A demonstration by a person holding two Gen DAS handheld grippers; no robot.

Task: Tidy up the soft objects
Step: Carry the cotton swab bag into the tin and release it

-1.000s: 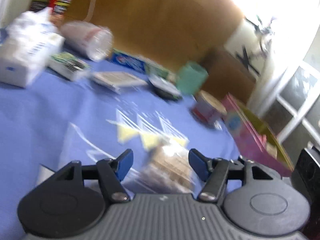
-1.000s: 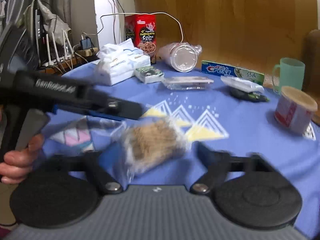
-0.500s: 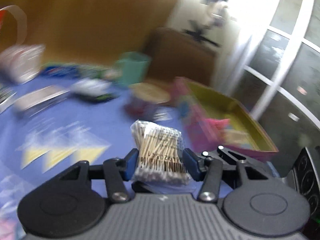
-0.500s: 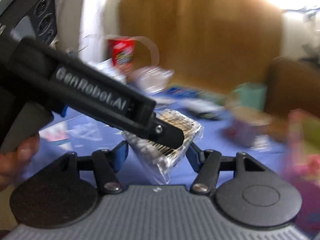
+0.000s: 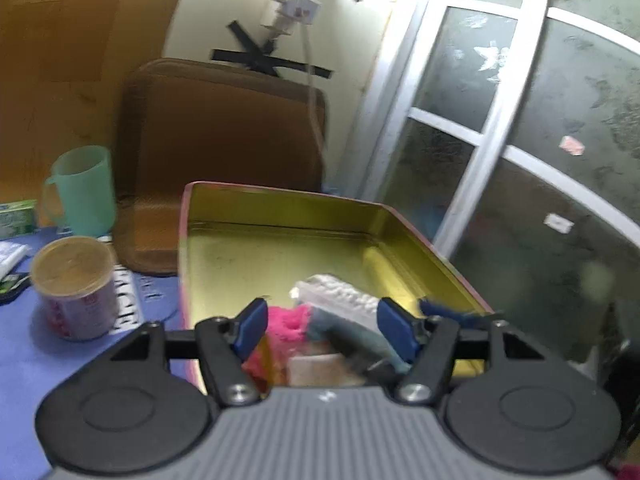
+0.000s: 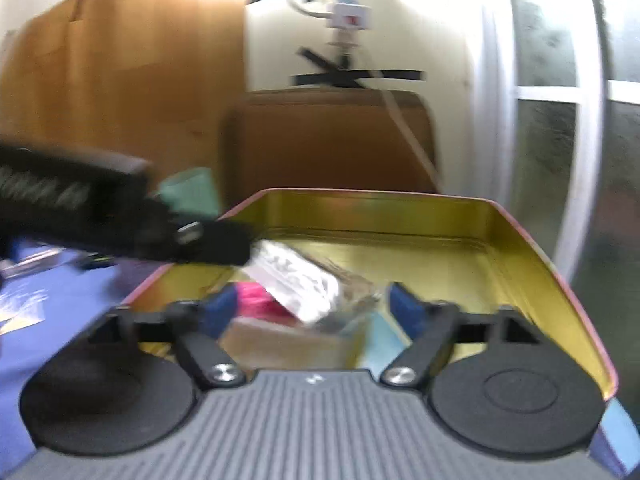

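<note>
Crinkly swab packet [image 6: 298, 280] newly inside shiny rectangular tin [image 6: 520, 248], unclamped.

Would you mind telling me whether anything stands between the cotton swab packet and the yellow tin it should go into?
Nothing visible does. The cotton swab packet is inside the walls of the tin, above a pink cloth and other contents; blur hides whether it rests on them. The left gripper is open.
</note>
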